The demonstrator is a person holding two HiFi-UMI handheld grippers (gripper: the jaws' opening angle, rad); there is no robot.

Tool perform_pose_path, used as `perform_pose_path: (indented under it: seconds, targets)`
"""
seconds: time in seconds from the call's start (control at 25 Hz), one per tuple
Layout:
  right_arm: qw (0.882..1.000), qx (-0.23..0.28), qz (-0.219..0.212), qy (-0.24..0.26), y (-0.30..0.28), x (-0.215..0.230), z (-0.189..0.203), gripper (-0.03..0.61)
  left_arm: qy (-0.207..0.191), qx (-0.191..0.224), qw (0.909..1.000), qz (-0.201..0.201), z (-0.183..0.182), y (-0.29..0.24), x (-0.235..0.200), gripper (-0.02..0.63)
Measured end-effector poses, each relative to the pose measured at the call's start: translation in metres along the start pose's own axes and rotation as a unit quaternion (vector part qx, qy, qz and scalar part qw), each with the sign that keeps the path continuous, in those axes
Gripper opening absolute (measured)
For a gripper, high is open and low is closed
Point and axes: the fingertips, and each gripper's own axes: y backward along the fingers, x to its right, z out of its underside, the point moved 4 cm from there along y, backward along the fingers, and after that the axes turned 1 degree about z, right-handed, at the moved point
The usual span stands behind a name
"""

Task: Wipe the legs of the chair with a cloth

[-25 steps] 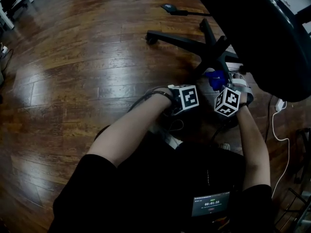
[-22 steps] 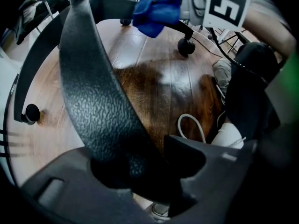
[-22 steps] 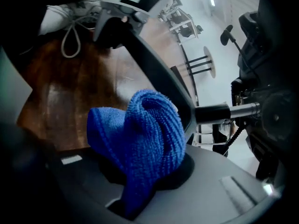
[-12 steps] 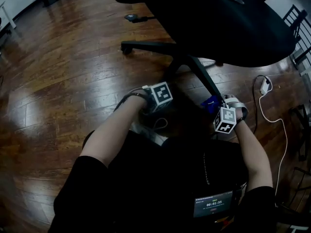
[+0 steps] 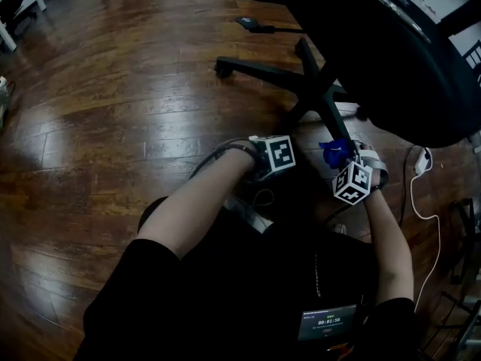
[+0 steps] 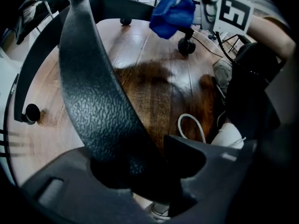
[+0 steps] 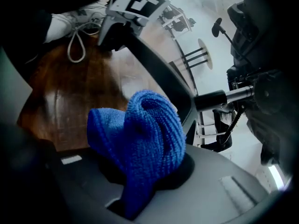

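The black office chair stands on a wooden floor, its star base (image 5: 319, 96) spreading several legs. My left gripper (image 6: 145, 167) points straight down and is shut on one textured black leg (image 6: 88, 87); its marker cube (image 5: 279, 154) shows in the head view. My right gripper (image 7: 140, 171) is shut on a bunched blue cloth (image 7: 140, 134). That cloth (image 5: 334, 153) sits by the near right leg (image 5: 338, 130). From the left gripper view the cloth (image 6: 173, 15) hangs above a caster (image 6: 187, 45).
The chair seat (image 5: 406, 59) overhangs the base at upper right. A white cable with a plug (image 5: 425, 160) trails on the floor at right. The person's white laced shoe (image 6: 229, 134) is close under the left gripper. A metal frame (image 5: 458, 307) stands at lower right.
The right gripper has shifted with the blue cloth beside the near right leg. The left gripper has kept its hold in place. The head camera has swung about.
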Motion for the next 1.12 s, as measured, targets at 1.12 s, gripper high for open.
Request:
perform_pose_path:
  seconds: [1.12]
  targets:
    - [0.999, 0.010, -0.029, -0.027, 0.050, -0.045, 0.054, 0.071, 0.003, 0.011, 0.9999, -0.011, 0.003, -0.003, -0.003, 0.210]
